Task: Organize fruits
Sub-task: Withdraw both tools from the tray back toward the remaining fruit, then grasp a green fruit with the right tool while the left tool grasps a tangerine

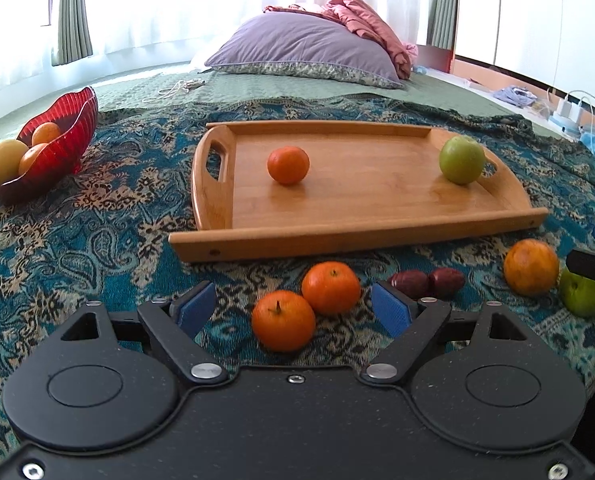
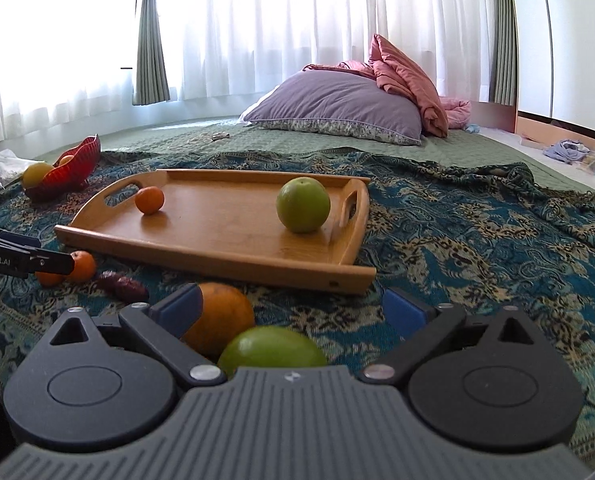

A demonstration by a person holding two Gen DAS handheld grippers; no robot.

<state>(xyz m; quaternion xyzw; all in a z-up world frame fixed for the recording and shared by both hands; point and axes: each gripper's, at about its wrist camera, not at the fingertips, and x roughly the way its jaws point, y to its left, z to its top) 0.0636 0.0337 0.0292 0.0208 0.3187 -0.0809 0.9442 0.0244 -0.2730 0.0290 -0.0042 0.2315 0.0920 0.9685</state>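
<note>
My left gripper [image 1: 293, 308] is open low over the patterned blanket. Two tangerines [image 1: 283, 320] [image 1: 330, 288] lie between its blue pads, and neither pad touches them. My right gripper [image 2: 293, 310] stands wide open, with a green apple [image 2: 271, 348] deep between its jaws and a big orange [image 2: 221, 318] beside its left pad; I cannot tell whether that pad touches it. Ahead lies the wooden tray [image 1: 357, 236], holding a tangerine [image 1: 288, 165] on the left and a green apple [image 1: 461, 159] on the right.
A red bowl [image 1: 57, 136] with oranges and a yellow fruit sits far left. Two dark dates [image 1: 427, 283] lie on the blanket between the grippers. A purple pillow [image 1: 305, 46] and pink quilt are at the bed's far end. Chargers and clutter [image 1: 569, 110] are at the right.
</note>
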